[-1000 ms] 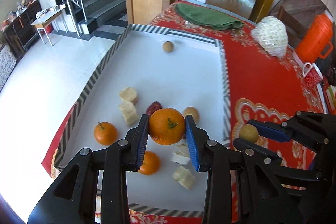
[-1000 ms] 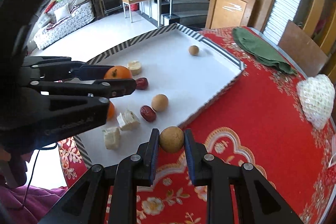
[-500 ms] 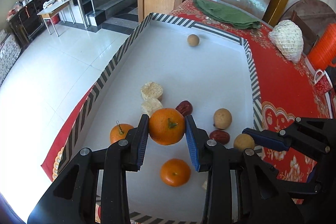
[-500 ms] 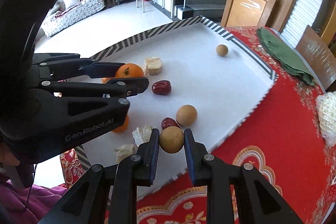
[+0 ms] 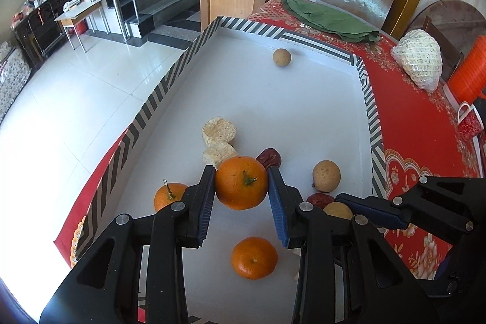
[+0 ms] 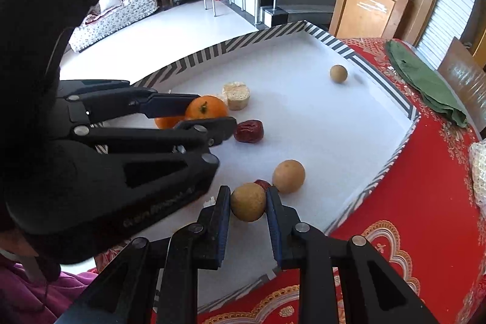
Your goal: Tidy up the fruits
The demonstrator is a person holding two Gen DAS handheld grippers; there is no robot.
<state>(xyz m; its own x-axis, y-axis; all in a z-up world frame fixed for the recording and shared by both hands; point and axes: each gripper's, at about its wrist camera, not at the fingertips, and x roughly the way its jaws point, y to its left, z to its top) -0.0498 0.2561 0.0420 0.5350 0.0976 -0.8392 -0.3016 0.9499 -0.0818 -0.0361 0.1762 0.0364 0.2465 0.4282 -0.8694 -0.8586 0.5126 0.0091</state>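
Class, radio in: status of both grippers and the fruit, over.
Left gripper shut on mandarin. Right gripper shut on longan. Both over white tray; loose fruit crowds beneath.

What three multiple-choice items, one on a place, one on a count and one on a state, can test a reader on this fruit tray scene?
1. Where does the lone tan fruit far from the others lie?
A. near the tray's far end
B. on the red cloth
C. on the floor

2. How many oranges show in the left wrist view?
A. one
B. three
C. five

3. What do the right gripper's jaws do?
A. stand wide open, empty
B. clamp a small tan fruit
C. clamp a red date

Key:
1 A: the lone tan fruit lies inside the tray, near its far wall.
2 B: the held orange, one left, one nearer.
3 B: the right gripper presses on the small tan fruit.
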